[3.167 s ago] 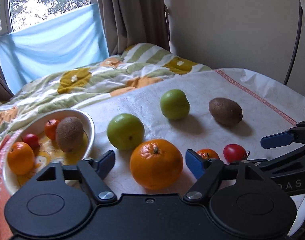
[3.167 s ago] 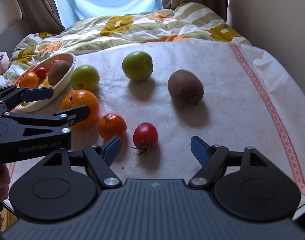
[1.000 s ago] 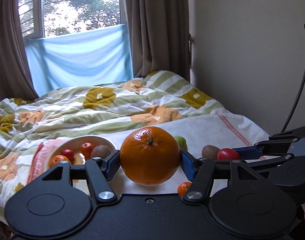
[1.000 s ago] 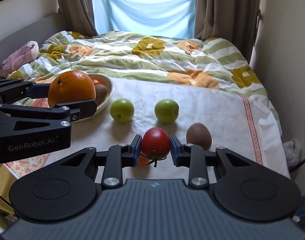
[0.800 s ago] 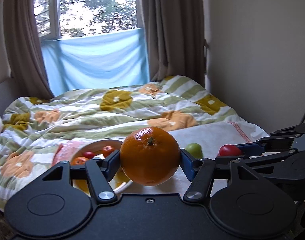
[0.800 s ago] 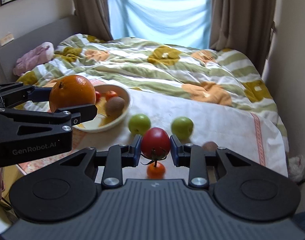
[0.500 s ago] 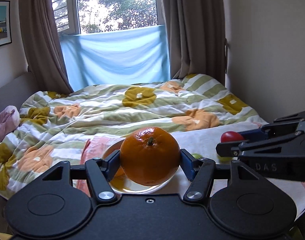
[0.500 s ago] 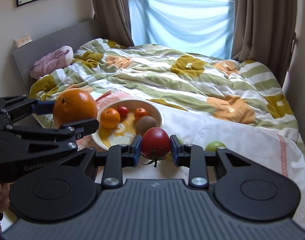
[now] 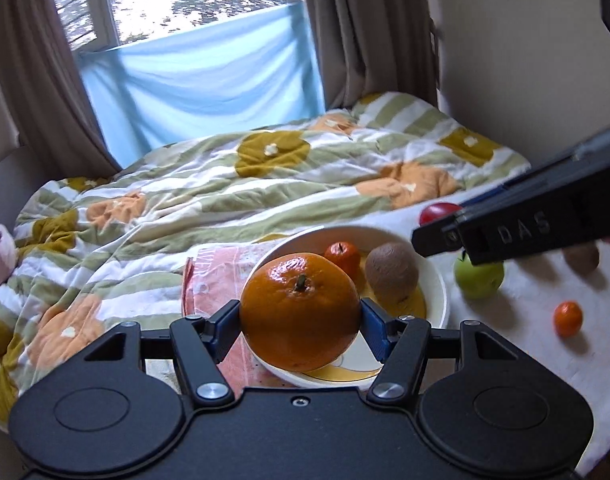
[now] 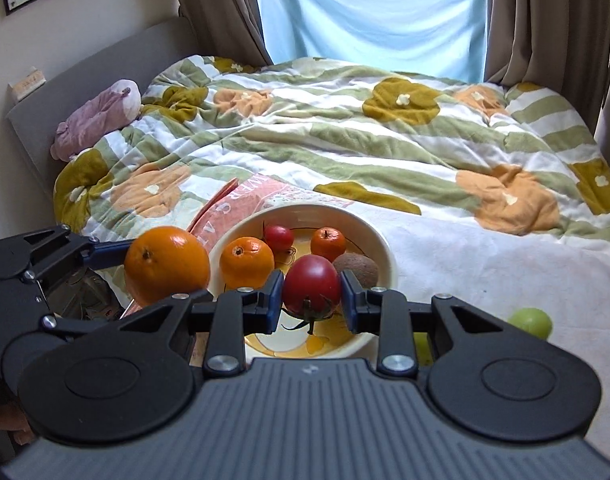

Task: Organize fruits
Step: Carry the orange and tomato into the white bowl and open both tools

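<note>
the left hand-held gripper (image 9: 301, 330) is clamped on a big orange (image 9: 300, 311) above the bowl (image 9: 437, 280) by the tabletop's (image 9: 545, 360) left edge. the right hand-held gripper (image 10: 311, 300) pinches a tomato (image 10: 311, 286) over the same bowl, which holds a kiwi (image 10: 357, 269), small oranges and a small tomato.

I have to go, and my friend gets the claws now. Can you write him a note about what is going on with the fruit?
Left claw: shut on the big orange, over the bowl's near rim.
Right claw: shut on the big tomato, also over the bowl.
Already in the bowl: an orange, a small orange, a small tomato, a kiwi.
Left on the cloth: a green apple, a small orange, and a brown fruit, blurred.
Next: probably drop both fruits in.
</note>
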`<act>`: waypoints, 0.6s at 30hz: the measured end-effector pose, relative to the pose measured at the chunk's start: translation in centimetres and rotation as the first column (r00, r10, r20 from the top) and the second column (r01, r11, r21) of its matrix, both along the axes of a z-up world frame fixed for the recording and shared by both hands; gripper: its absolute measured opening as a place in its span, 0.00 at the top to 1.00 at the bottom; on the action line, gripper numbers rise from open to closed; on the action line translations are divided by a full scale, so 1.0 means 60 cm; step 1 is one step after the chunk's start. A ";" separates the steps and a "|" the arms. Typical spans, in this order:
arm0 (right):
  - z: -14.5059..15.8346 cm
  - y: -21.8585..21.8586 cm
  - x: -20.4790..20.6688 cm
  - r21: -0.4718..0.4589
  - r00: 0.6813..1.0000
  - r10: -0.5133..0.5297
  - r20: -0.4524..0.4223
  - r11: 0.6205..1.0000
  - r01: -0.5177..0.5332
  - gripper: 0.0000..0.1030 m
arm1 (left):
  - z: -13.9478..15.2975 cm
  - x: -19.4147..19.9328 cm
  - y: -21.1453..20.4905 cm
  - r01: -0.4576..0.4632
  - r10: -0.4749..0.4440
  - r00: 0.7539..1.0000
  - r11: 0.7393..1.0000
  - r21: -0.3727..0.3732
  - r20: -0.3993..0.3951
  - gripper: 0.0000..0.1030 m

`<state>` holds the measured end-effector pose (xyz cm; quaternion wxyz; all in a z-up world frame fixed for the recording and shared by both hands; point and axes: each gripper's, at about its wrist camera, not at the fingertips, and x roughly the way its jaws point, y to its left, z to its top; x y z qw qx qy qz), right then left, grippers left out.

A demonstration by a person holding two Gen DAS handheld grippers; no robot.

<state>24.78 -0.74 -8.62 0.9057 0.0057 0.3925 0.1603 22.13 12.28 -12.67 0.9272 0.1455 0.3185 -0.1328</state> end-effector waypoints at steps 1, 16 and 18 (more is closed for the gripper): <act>-0.007 0.005 0.009 0.000 1.000 -0.003 -0.008 1.000 0.003 0.56 | -0.010 0.009 0.001 0.023 -0.023 1.000 1.000 0.010 -0.009 0.35; -0.067 0.021 0.068 -0.028 0.995 -0.083 -0.062 0.996 0.082 0.56 | -0.088 0.057 0.005 0.144 -0.145 0.980 0.989 -0.017 -0.134 0.27; -0.068 0.020 0.066 -0.031 0.994 -0.093 -0.062 0.995 0.091 0.56 | -0.084 0.056 0.005 0.148 -0.150 0.981 0.989 -0.026 -0.123 0.04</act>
